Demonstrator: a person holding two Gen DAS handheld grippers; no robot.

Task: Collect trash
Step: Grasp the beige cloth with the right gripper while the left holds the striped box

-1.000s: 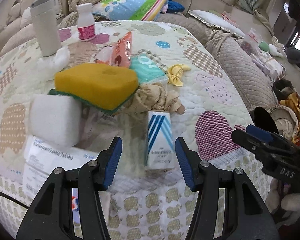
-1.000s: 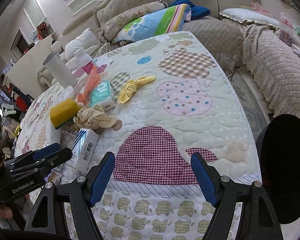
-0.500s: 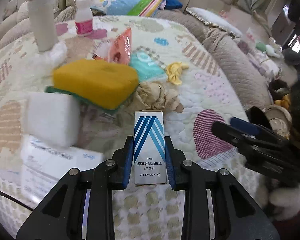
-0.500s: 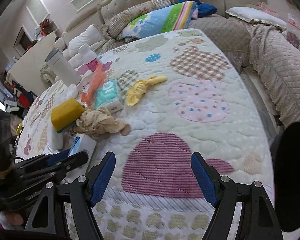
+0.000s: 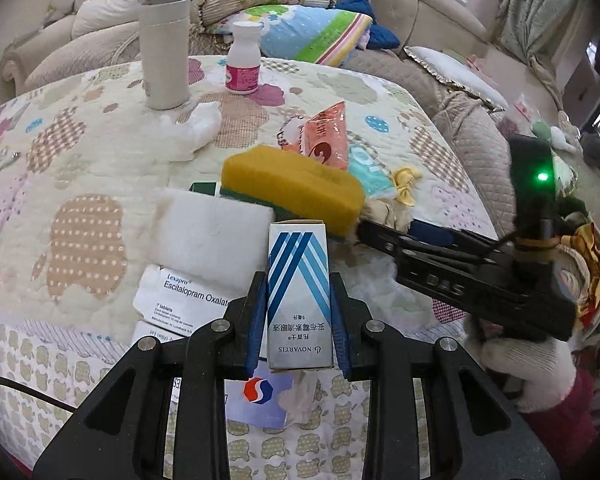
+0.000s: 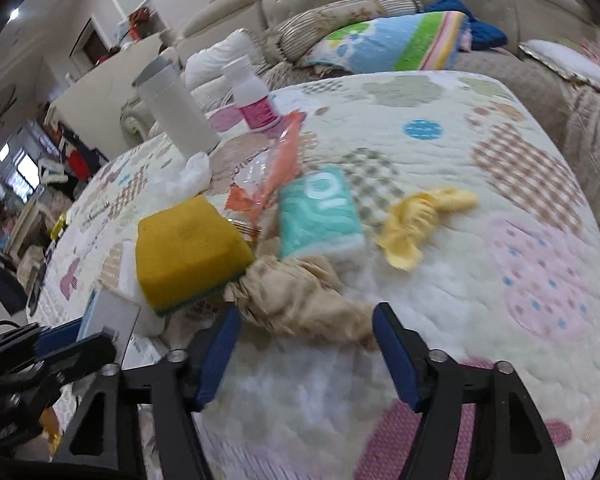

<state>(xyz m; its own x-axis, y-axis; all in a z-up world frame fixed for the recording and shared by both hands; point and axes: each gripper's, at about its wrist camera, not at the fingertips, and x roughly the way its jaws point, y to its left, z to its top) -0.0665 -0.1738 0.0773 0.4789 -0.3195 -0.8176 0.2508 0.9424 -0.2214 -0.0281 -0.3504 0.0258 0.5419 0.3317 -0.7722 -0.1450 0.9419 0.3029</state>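
Observation:
My left gripper (image 5: 299,294) is shut on a white box with blue stripes (image 5: 298,248) and holds it upright, just above the quilted table cover (image 5: 80,160). In the right wrist view the same box (image 6: 108,316) shows at lower left. My right gripper (image 6: 305,320) points down at a crumpled beige wad (image 6: 300,296). The wad lies between the blue fingers (image 6: 396,360), and the jaws are closing around it. I cannot see the pads pressing on it. A yellow sponge (image 6: 188,248) touches the wad's left side.
Behind the wad lie a teal tissue pack (image 6: 320,212), an orange wrapper (image 6: 276,168) and a yellow cloth bow (image 6: 420,220). A white foam block (image 5: 212,236) rests on flat medicine boxes (image 5: 180,300). A white flask (image 5: 166,44), a pink-labelled bottle (image 5: 243,64) and a sofa stand further back.
The left gripper shut on the striped box and lifted it off the cover. The right gripper swung left from the checked patch to the beige wad, and its jaws narrowed.

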